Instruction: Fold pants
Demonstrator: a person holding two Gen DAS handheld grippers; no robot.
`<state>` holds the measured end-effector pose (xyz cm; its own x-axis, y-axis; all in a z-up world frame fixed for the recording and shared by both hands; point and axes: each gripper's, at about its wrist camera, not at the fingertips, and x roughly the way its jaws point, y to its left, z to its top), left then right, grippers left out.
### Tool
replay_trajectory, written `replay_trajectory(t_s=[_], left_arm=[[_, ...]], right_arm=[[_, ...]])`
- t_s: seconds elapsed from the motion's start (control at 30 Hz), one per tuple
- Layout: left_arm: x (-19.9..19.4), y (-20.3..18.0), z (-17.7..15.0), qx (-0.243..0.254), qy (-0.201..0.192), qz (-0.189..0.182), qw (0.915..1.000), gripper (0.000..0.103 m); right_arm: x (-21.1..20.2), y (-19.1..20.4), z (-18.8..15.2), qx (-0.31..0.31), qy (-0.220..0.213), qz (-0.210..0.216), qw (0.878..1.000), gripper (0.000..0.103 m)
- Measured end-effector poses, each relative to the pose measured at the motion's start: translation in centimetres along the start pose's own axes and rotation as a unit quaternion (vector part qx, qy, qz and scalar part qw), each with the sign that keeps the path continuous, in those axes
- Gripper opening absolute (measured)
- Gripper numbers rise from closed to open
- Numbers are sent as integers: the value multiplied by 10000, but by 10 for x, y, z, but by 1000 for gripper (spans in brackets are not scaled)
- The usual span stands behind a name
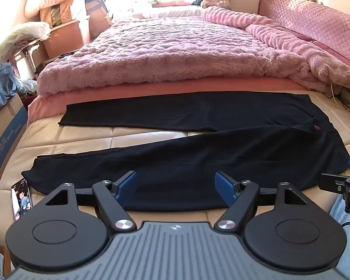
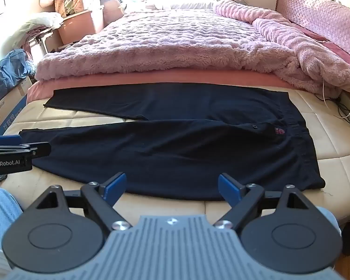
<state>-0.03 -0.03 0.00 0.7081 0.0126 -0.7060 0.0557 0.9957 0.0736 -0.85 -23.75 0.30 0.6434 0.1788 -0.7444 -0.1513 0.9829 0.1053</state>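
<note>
Both grippers hover with jaws spread wide and nothing between them: the left gripper [image 1: 176, 187] over the near edge of the near leg, the right gripper [image 2: 172, 187] over the near edge closer to the waist. Dark navy cloth pants [image 2: 175, 144] lie flat and unfolded on the cream quilted mattress surface [image 2: 338, 149], long axis running left to right, waistband at the right, leg hems at the left. Its two legs splay apart toward the left, the far one just beside the fluffy pink blanket [image 1: 175, 53].
</note>
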Motion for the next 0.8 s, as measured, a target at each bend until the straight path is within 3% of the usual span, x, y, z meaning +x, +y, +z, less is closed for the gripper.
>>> replay_trajectory(t_s=[0.8], left_arm=[[0,-3,1,-27,52,-33,10000,89]], right_arm=[[0,3,2,-92,8,29,10000,82]])
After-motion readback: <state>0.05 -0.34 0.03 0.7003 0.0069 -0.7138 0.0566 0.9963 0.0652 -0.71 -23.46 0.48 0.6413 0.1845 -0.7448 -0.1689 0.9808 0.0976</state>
